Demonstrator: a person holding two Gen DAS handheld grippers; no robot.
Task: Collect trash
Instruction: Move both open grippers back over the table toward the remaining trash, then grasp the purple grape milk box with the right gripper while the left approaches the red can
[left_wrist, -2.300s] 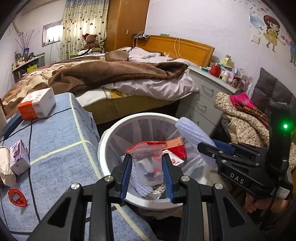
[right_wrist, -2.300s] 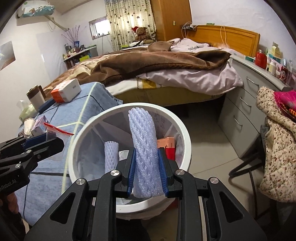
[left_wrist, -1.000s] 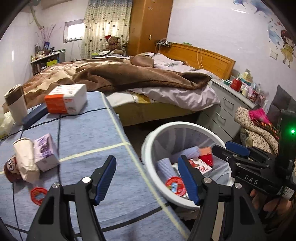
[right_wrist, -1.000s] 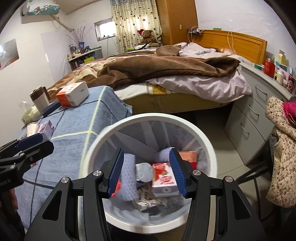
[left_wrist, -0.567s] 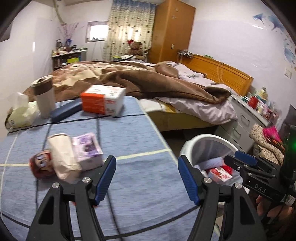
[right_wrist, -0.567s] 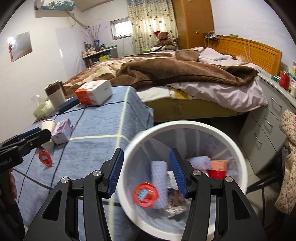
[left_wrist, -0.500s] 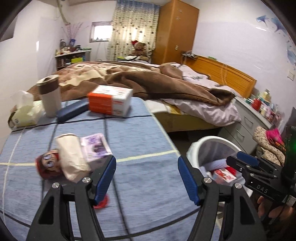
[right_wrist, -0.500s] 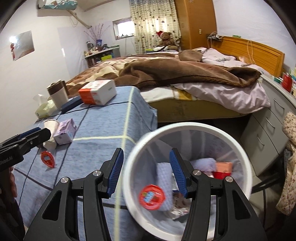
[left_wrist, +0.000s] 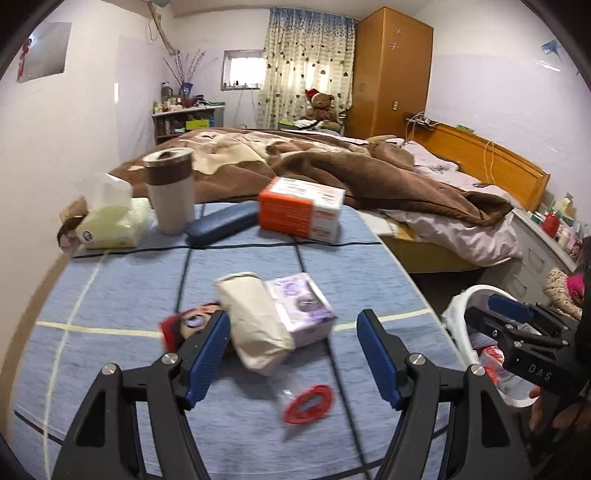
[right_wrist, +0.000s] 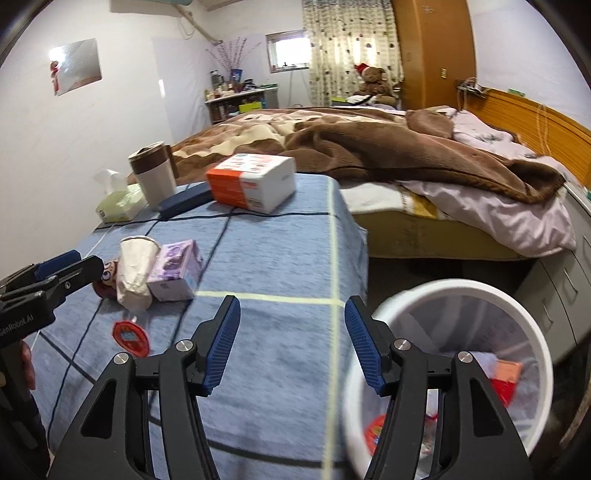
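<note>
Still risky: both hand-held grippers, left (left_wrist: 291, 354) and right (right_wrist: 291, 345), are empty with jaws opening; cup (left_wrist: 255, 325), box (left_wrist: 301, 310) and wrapper (left_wrist: 308, 403) crowd frame centre on the tabletop (left_wrist: 110, 295), so one grab could knock neighbours away from the bin (right_wrist: 461, 291).

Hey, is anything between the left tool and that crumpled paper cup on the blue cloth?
Nothing visible. The left tool, its jaws opening and empty, faces the paper cup, with only bare blue cloth between.
</note>
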